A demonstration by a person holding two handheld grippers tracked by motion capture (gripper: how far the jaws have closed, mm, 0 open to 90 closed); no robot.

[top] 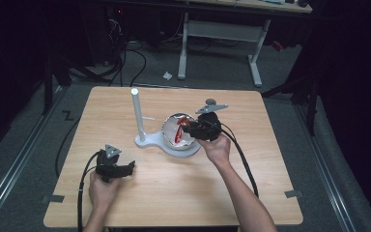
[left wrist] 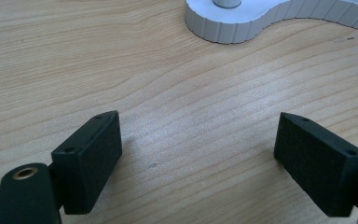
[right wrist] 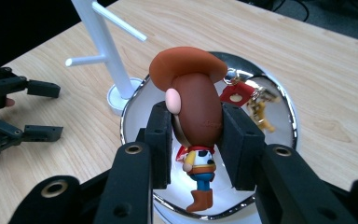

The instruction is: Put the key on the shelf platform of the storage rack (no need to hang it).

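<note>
The cowboy figurine [right wrist: 196, 116] stands upright in the middle of the right gripper view, its long axis running top to bottom of the frame: brown hat at the top, boots at the bottom, the back of its head toward the camera. It hangs over the shiny metal bowl [right wrist: 279, 112], whose mirror wall shows a red tag and a yellowish chain.

The right hand-held gripper [right wrist: 196, 140] is clenched on the figurine's head, one black pad [right wrist: 161, 140] pressed to each side. In the high view this hand-held gripper [top: 193, 129] sits at the centre of the frame over the bowl [top: 171, 126], with the forearm reaching up from the lower right and the hand [top: 216, 147] just below it.

The left hand-held gripper [left wrist: 198, 154] is released, its jaws spread wide apart with bare wooden surface [left wrist: 168, 93] between them. In the high view it [top: 125, 168] lies low at the lower left, held by the left hand [top: 102, 189].

A white stand [top: 136, 113] with an upright post rises left of the bowl; its base [left wrist: 242, 21] shows at the top of the left gripper view.
</note>
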